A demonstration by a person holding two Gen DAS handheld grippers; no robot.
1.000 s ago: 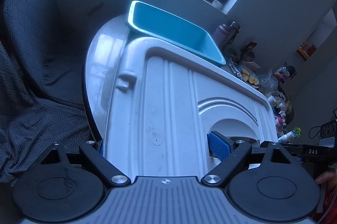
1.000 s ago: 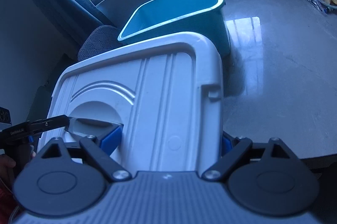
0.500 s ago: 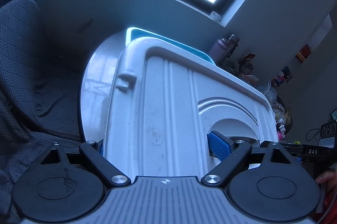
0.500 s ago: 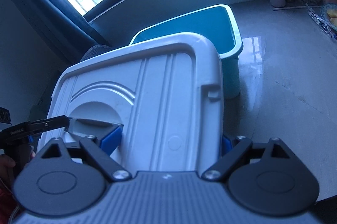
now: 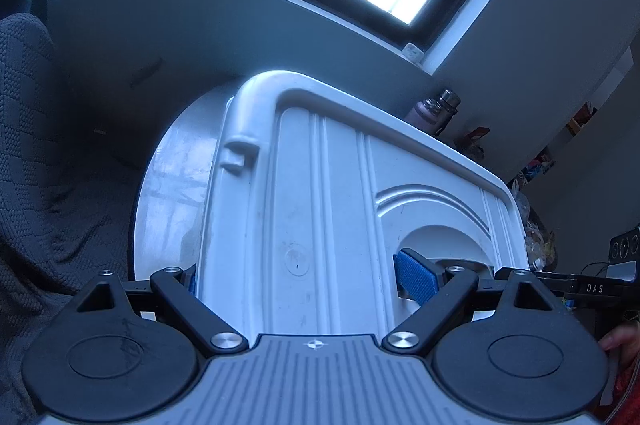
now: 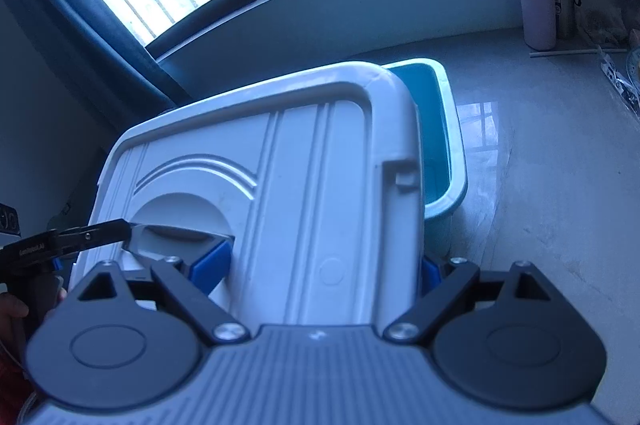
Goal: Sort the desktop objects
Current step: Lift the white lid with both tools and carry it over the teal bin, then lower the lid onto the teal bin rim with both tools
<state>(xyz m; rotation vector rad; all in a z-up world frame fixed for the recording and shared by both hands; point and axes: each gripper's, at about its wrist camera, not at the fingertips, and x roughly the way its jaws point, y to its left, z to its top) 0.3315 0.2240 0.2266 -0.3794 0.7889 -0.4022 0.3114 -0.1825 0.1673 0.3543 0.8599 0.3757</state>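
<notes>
A white plastic lid (image 5: 328,209) with ribs and a recessed handle fills both views; it also shows in the right wrist view (image 6: 280,193). My left gripper (image 5: 304,277) is shut on its near edge, one blue pad (image 5: 414,277) in the handle recess, the other at the lid's left side. My right gripper (image 6: 320,269) is shut on the same lid, one blue pad (image 6: 212,265) in the recess. The lid is held tilted above the blue bin (image 6: 444,145), covering most of it. The bin is hidden in the left wrist view.
The pale round table (image 6: 540,205) holds two bottles (image 6: 538,11) at the back right by the wall. A grey fabric chair (image 5: 36,185) stands left of the table. Clutter (image 5: 536,237) lies at the table's far right. A window runs above.
Both grippers have carried the lid forward over the blue bin. The bin, fully visible one second ago, is now almost covered by the lid.
</notes>
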